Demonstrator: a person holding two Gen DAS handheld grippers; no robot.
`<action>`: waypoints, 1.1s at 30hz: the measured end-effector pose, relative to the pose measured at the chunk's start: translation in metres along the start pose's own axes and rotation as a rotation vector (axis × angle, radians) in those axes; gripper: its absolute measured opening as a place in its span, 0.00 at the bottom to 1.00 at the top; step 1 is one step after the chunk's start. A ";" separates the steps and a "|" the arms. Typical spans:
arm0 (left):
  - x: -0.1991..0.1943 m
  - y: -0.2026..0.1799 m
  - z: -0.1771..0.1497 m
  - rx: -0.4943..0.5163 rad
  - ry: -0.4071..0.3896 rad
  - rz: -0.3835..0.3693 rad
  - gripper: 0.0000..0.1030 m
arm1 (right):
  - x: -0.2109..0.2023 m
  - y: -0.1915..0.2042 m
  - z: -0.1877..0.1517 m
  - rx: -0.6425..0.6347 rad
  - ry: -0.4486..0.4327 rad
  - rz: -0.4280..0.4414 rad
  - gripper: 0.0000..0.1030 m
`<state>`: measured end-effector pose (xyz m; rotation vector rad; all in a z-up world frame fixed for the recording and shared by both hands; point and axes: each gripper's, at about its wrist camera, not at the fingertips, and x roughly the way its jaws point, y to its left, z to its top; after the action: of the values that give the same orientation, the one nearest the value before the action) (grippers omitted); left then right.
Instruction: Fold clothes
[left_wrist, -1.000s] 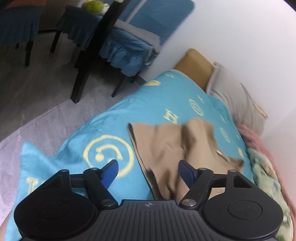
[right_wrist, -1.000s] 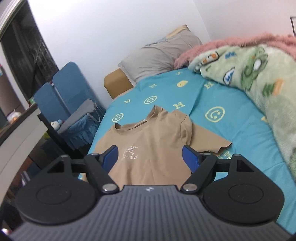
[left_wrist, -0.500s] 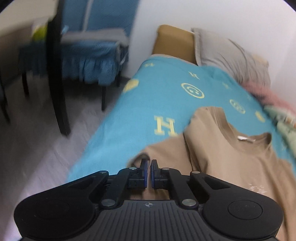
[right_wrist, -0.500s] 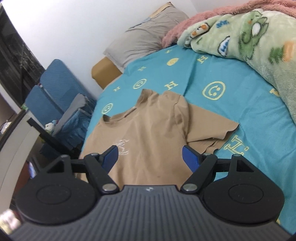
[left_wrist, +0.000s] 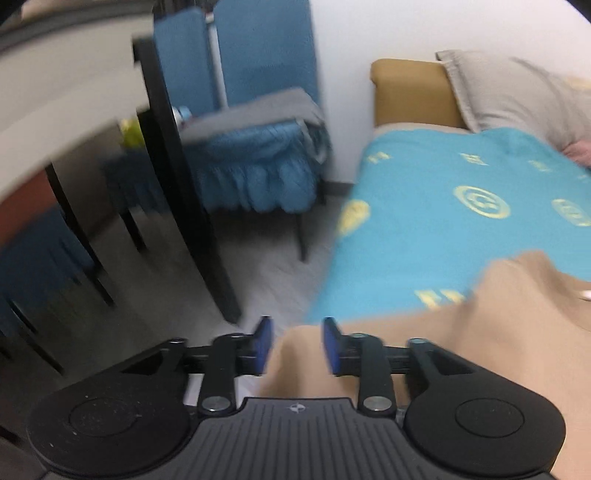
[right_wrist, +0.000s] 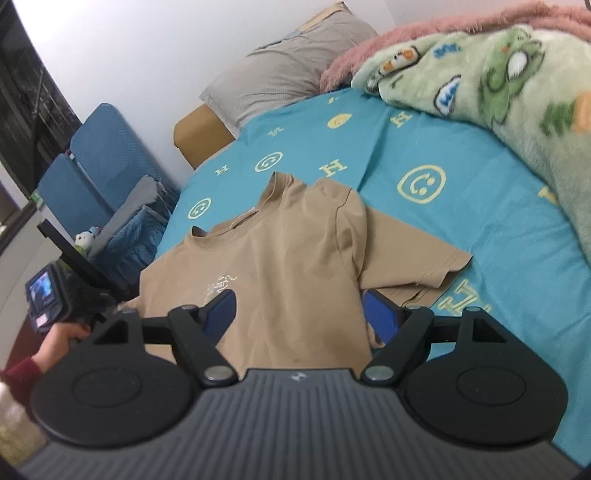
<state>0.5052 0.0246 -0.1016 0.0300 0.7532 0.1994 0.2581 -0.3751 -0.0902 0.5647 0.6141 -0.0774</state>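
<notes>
The tan T-shirt (right_wrist: 280, 266) lies face up on the turquoise bed sheet (right_wrist: 461, 221), collar toward the grey pillow (right_wrist: 288, 77). Its right-hand sleeve (right_wrist: 410, 258) is spread flat on the sheet; the hem corner below it shows a small tuck.

Left gripper (left_wrist: 297, 347): jaws partly apart, having just been opening. The shirt's near edge shows between the blue pads (left_wrist: 263, 345), but the pads do not press on it. This view is motion-blurred, so whether the cloth touches a pad cannot be told.

Right gripper (right_wrist: 301, 314): jaws spread wide, holding nothing, poised over the lower part of the shirt.

Judgement: the garment is still being laid out and smoothed; no fold is yet made. The left side appears released after an adjustment.

Next move calls for each gripper to take a firm pinch on a single layer at one side, likely sleeve and hem, and carry it across the body without dragging the shirt over the sheet.
</notes>
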 end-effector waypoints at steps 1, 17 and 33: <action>-0.013 0.004 -0.010 -0.017 0.006 -0.040 0.50 | -0.001 0.001 0.000 -0.007 -0.001 0.000 0.76; -0.278 0.006 -0.165 -0.015 -0.168 -0.273 0.79 | -0.041 0.031 -0.010 -0.223 -0.048 0.034 0.76; -0.298 -0.016 -0.200 0.118 -0.246 -0.314 0.80 | -0.069 0.017 -0.021 -0.155 -0.045 0.022 0.75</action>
<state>0.1596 -0.0563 -0.0480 0.0467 0.5144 -0.1466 0.1940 -0.3562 -0.0574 0.4182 0.5649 -0.0217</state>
